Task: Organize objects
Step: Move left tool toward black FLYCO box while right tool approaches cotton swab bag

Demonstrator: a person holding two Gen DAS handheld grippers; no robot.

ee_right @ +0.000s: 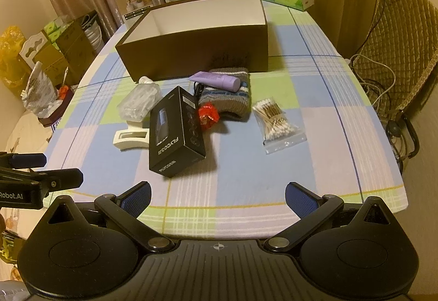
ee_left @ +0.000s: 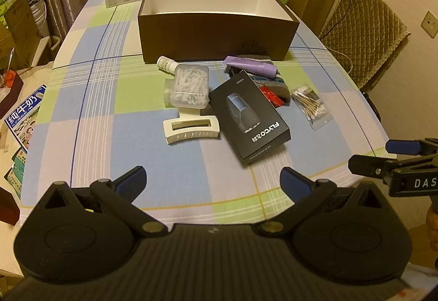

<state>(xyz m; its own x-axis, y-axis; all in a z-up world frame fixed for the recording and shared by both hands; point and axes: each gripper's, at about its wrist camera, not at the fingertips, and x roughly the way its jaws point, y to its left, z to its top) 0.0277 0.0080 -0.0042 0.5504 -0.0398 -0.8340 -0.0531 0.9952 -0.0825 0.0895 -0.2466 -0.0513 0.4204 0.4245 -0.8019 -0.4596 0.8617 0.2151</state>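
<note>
We held the left gripper [ee_left: 213, 180] and right gripper [ee_right: 218, 197] spread and empty at the near table edge [ee_right: 356, 199]. The black razor box [ee_left: 249, 116] lay nearest, ahead of both, its long axis running diagonally from the brown storage box [ee_left: 219, 38] toward us. The hair claw [ee_left: 191, 128] lay just left of the razor box, the cotton swab bag [ee_right: 276, 121] well right. Bare cloth on its near side left approach room.

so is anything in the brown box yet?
No. The brown box shows only bare white floor and walls; the items lie on the tablecloth in front.
</note>
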